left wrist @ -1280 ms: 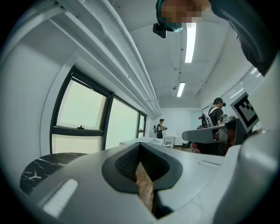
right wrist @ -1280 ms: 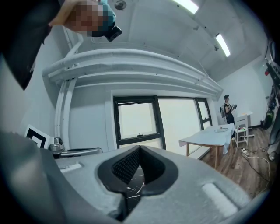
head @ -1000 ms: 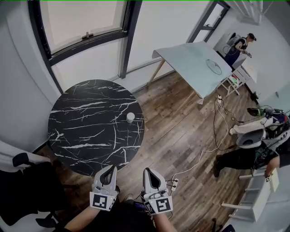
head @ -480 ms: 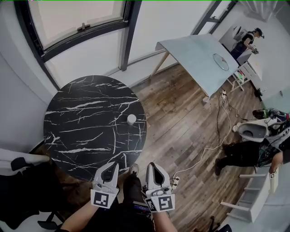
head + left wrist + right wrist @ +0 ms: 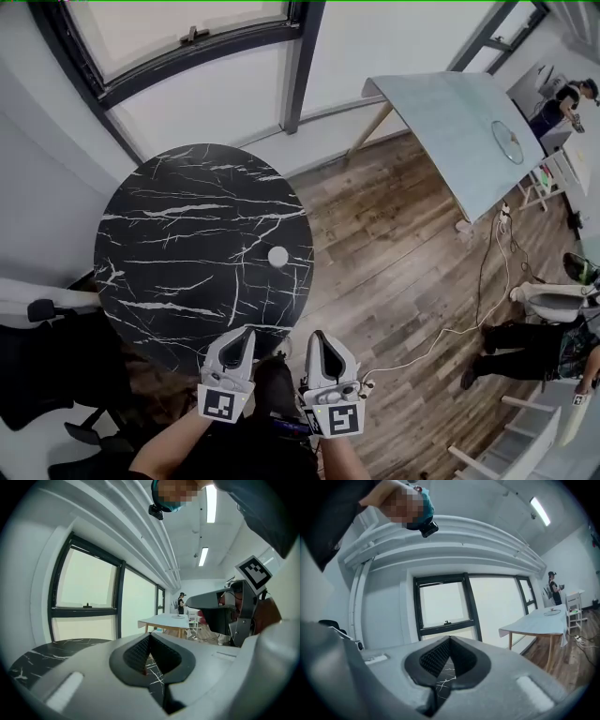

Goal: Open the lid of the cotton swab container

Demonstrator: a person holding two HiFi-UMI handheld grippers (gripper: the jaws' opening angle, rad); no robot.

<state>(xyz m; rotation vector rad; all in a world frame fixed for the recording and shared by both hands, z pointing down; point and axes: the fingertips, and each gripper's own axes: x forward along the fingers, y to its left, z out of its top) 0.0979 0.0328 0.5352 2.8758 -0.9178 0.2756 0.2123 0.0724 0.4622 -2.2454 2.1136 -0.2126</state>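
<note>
The cotton swab container (image 5: pixel 277 256) is small, round and white, lid on, standing upright near the right edge of the black marbled surface (image 5: pixel 178 253).

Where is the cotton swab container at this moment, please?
In the head view, the cotton swab container stands on the round black marble table, near its right edge, beyond the left gripper and the right gripper, touching neither.

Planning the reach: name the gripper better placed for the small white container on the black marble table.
Probably left: both shut, empty; the left gripper is at the black marble table's edge, the right gripper hangs over wooden floor.
</note>
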